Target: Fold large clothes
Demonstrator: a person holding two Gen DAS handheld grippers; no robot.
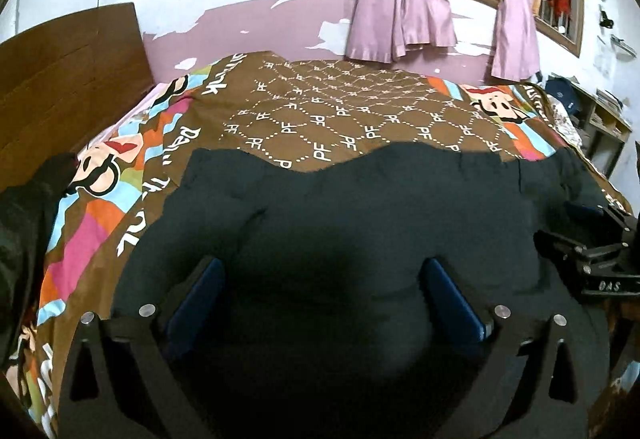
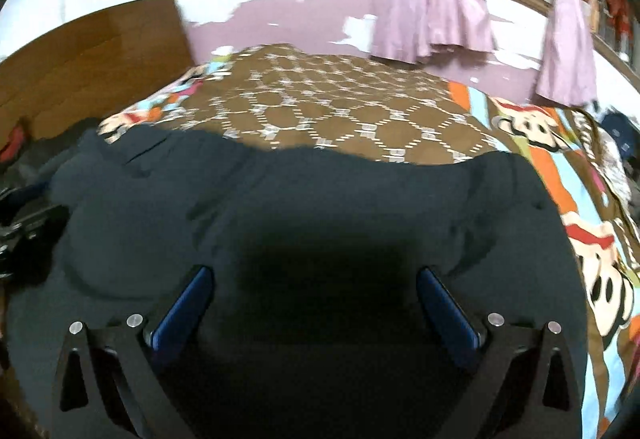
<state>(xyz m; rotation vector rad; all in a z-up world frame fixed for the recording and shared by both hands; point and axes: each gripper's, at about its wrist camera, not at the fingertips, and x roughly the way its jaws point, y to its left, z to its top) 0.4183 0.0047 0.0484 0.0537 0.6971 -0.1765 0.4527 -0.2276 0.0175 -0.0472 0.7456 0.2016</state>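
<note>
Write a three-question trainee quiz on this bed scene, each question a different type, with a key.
1. True or false: the left gripper is clamped on the dark garment.
2. Multiple choice: what lies directly under the dark garment? A) a bare wooden table B) a brown patterned bedspread C) a white towel
3. Fill in: in the left wrist view, the right gripper shows at the ______ edge of the picture.

Key
1. False: both blue fingers stand wide apart above the cloth; the right gripper's fingers are equally spread in its own view.
2. B
3. right
</note>
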